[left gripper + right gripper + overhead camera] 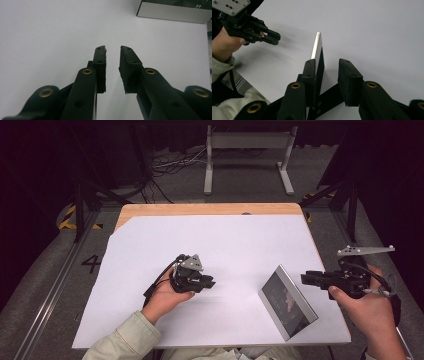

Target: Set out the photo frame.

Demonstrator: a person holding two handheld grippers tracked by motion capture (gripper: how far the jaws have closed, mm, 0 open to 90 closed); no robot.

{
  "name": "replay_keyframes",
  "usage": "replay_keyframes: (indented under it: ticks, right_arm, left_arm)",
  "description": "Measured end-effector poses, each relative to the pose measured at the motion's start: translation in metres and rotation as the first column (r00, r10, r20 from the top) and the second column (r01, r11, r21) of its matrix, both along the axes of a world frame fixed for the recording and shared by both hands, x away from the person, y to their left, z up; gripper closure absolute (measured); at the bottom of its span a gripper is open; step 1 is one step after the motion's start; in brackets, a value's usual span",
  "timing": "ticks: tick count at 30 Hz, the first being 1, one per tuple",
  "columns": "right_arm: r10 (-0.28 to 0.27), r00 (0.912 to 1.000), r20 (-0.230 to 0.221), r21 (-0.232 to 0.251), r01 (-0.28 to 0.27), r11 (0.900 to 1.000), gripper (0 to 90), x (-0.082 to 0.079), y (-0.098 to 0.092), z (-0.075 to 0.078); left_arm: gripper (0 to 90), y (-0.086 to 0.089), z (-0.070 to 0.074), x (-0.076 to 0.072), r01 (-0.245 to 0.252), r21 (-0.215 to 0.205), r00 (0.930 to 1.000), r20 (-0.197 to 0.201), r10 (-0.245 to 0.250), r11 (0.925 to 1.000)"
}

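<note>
A flat box (pixel 288 303) with a dark top and silver-white sides lies at an angle near the right front of the white sheet (pixel 225 240). My right gripper (pixel 304 278) points left at the box's far right side. In the right gripper view its jaws (pixel 328 62) stand apart, and the box (pixel 319 45) shows edge-on just inside the left jaw, with no pad pressing on it. My left gripper (pixel 212 282) rests mid-table in a hand and points right. Its jaws (pixel 113 48) are open with nothing between them, and the box (pixel 175 11) lies farther ahead. The left gripper (pixel 274 37) also appears in the right gripper view.
The white sheet covers most of a wooden table (pixel 200 209), leaving a bare strip at the far edge. A grey metal stand (pixel 247 157) and cables (pixel 170 167) sit on the floor beyond. The right hand (pixel 370 310) hangs past the table's right edge.
</note>
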State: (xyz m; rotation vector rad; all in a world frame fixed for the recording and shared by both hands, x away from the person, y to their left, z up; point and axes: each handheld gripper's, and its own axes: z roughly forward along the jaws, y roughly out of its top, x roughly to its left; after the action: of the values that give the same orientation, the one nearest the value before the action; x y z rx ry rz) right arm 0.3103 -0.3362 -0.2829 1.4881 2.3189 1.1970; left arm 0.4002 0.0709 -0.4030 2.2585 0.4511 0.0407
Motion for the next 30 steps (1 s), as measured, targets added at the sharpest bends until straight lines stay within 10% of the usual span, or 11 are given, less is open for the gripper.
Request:
replay_keyframes:
  ticks: [30]
  right_arm:
    - [0.034,0.9945,-0.099,-0.091,-0.043,0.995,57.1,0.0,0.027,-0.008]
  left_arm:
    - [74.4,0.011,-0.004,0.01,-0.04,-0.006,0.9989,-0.023,0.04,0.9992]
